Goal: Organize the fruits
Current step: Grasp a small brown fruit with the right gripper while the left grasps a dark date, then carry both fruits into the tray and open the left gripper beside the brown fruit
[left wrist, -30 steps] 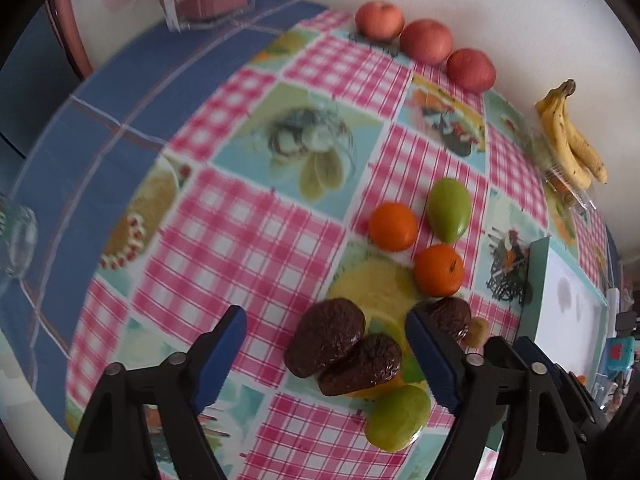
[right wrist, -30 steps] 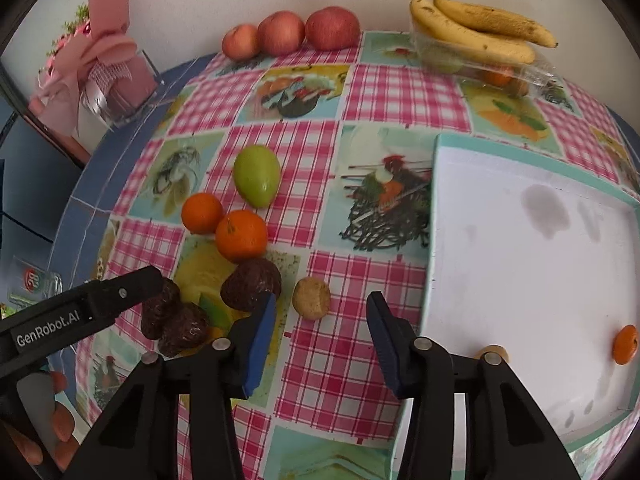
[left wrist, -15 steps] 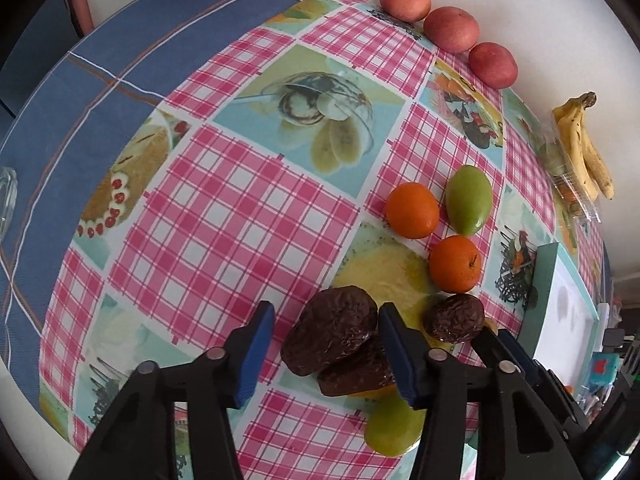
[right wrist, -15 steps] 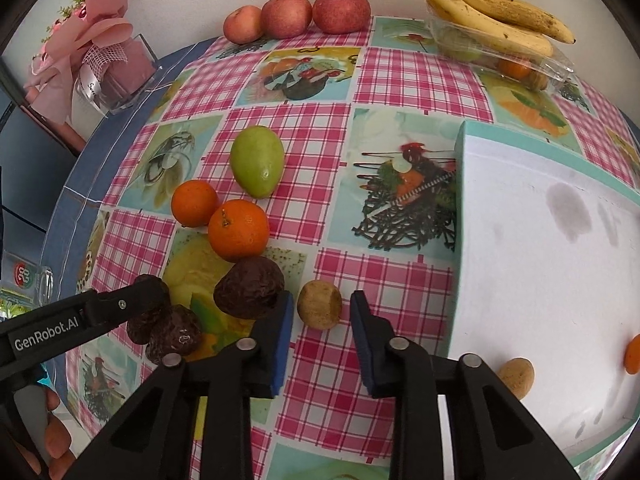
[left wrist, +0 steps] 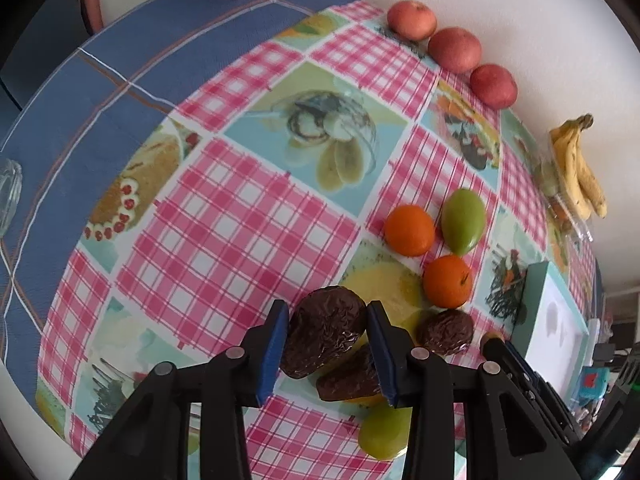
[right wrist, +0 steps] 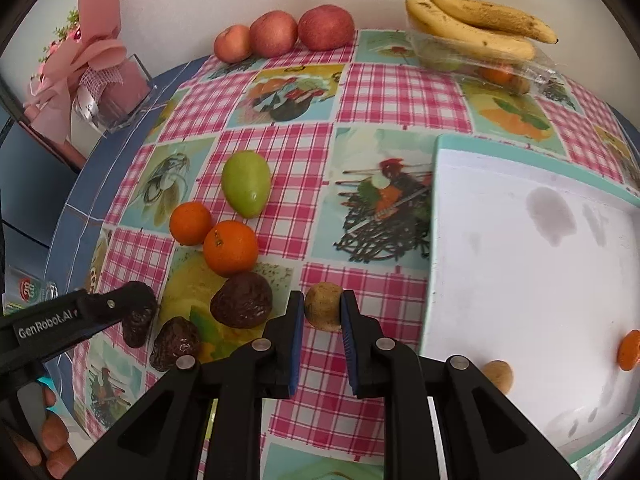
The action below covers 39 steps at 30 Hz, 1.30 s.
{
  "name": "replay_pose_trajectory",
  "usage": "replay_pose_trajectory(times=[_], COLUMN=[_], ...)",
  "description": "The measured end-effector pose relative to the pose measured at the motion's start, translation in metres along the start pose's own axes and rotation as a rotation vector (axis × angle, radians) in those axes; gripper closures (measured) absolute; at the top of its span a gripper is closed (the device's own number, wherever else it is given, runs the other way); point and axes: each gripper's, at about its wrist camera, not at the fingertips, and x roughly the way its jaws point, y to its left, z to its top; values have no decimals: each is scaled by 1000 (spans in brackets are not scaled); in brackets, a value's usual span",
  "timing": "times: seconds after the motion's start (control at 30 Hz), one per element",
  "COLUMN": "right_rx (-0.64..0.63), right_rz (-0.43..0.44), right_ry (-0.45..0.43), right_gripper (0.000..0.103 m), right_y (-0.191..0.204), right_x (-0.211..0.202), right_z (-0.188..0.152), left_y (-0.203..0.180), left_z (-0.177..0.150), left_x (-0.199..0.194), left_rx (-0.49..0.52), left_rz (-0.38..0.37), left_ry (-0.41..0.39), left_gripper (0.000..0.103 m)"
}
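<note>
L tongs (left wrist: 326,334) clamped on the big wrinkled dark fruit (left wrist: 323,330), pads on both flanks. Its long axis runs roughly along the tongs' line, fat end fwd, so the grip is across the short width; looks ok. A second dark fruit (left wrist: 352,372) lies touching it, just under/right of the R-side pad, and prob gets nudged on lift.

R tongs (right wrist: 322,314) pinched on the small tan round fruit (right wrist: 323,306), pads touching both sides. It's round, so no axis issue.

Key relation: white tray (right wrist: 434,200) w/ teal rim sits right of the R tongs, near; the tan fruit only has to clear the rim. Tray already holds another tan fruit (right wrist: 498,376) + an orange one (right wrist: 629,350). R is the nearer arm to the tray; L has to cross the worktop (left wrist: 240,216) past the third dark fruit (left wrist: 447,330) and oranges (left wrist: 447,281).

Guess: both mid-grasp, lift next. Can't tell if either fruit is off the cloth yet.
</note>
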Motion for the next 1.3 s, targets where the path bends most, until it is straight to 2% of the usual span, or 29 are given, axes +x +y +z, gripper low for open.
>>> replay_pose_trajectory(times=[0.33, 0.53, 0.67, 0.83, 1.0, 1.3], right_rx=[51, 95, 147, 190, 270, 337], right_rz=[-9, -11, -35, -120, -154, -198], right_ry=[-38, -48, -51, -81, -86, -119], right_gripper=[84, 84, 84, 84, 84, 84], right_y=[-23, -44, -65, -96, -132, -178], right_x=[-25, -38, -47, -63, -77, -105], right_z=[3, 4, 3, 1, -5, -16], left_y=[-11, -23, -36, -57, -84, -147], left_z=[5, 4, 1, -7, -20, -53], left_x=[-32, -43, -43, -44, -44, -33], left_rx=[10, 28, 51, 96, 156, 298], left_rz=[-35, -49, -58, -66, -85, -181], left_ry=[-93, -118, -119, -119, -109, -14], left_gripper=[61, 61, 61, 61, 61, 61])
